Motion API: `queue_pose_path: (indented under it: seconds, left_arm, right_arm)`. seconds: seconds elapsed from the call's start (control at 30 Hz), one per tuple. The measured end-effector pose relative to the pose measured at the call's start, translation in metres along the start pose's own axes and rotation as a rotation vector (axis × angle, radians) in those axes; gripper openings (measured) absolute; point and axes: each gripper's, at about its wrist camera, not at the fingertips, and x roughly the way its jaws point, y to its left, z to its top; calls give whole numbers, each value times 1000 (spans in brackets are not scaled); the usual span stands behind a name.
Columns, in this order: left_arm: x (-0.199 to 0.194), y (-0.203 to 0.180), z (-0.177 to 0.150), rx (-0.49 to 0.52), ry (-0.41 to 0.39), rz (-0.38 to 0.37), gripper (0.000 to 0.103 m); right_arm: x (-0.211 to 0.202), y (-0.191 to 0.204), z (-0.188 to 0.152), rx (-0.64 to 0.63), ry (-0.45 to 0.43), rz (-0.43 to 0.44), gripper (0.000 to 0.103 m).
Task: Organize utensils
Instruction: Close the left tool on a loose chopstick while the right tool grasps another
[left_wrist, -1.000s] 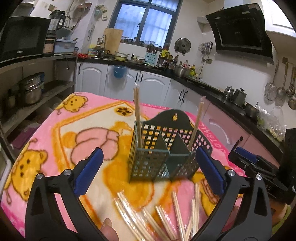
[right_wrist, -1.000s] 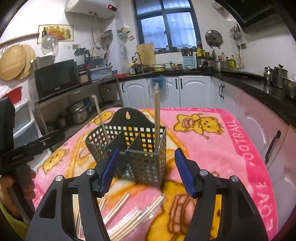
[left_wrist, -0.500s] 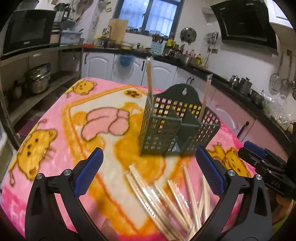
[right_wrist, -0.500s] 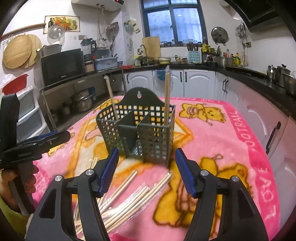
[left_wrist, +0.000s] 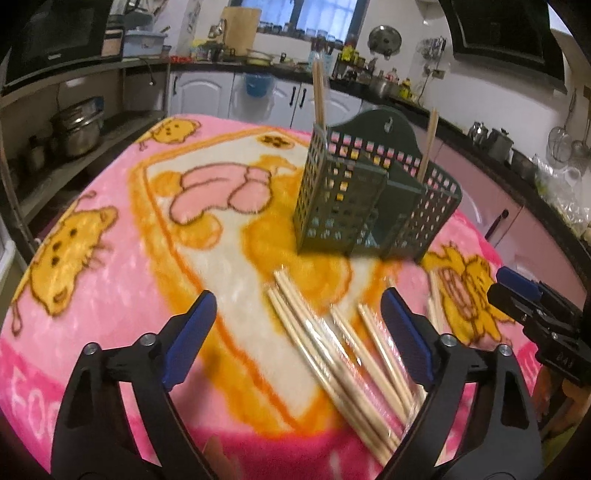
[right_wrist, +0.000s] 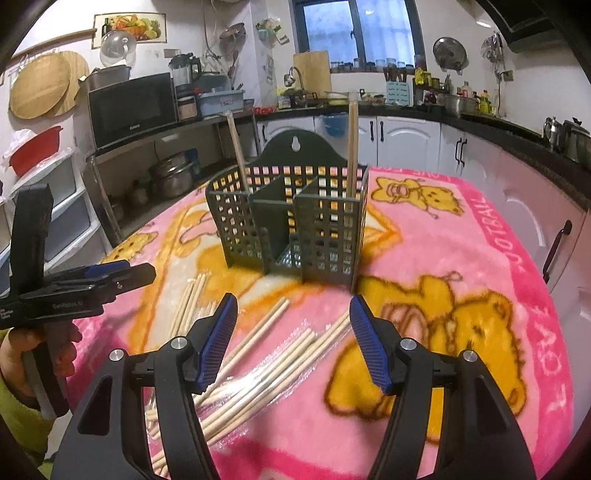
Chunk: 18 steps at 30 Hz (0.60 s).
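A dark green perforated utensil holder (left_wrist: 369, 199) (right_wrist: 291, 221) stands upright on the pink blanket. One wooden chopstick (left_wrist: 319, 96) rises from its left compartment and another (left_wrist: 428, 140) from its right. Several loose chopsticks (left_wrist: 332, 343) (right_wrist: 258, 362) lie scattered on the blanket in front of the holder. My left gripper (left_wrist: 297, 295) hovers over them with its jaws closing; some chopsticks lie between the pads, which do not touch them. My right gripper (right_wrist: 293, 299) is open above the pile and holds nothing.
A pink cartoon blanket (right_wrist: 461, 258) covers the table. The left gripper (right_wrist: 138, 269), held in a hand, shows at the left of the right wrist view. Kitchen cabinets (right_wrist: 406, 140), a pot shelf (left_wrist: 74, 129) and counters surround the table.
Both grippers have sunk toward the table and tipped downward, bringing the loose chopsticks between their fingers. The left jaws have narrowed a little. The holder has stayed put.
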Motion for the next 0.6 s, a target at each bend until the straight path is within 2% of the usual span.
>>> queue_pose_path:
  seconds: [0.13, 0.3, 0.47, 0.6]
  left_arm:
    - [14, -2, -4, 15, 53, -16, 69]
    - [38, 0, 0, 28, 132, -27, 62]
    - [61, 2, 14, 59, 174, -19, 60]
    - [83, 4, 24, 89, 208, -3, 51]
  right_arm:
    - [8, -4, -3, 12, 31, 0, 61]
    - [19, -13, -8, 36, 72, -7, 61]
    - [31, -21, -10, 57, 103, -6, 61]
    - [42, -28, -9, 66, 133, -17, 61]
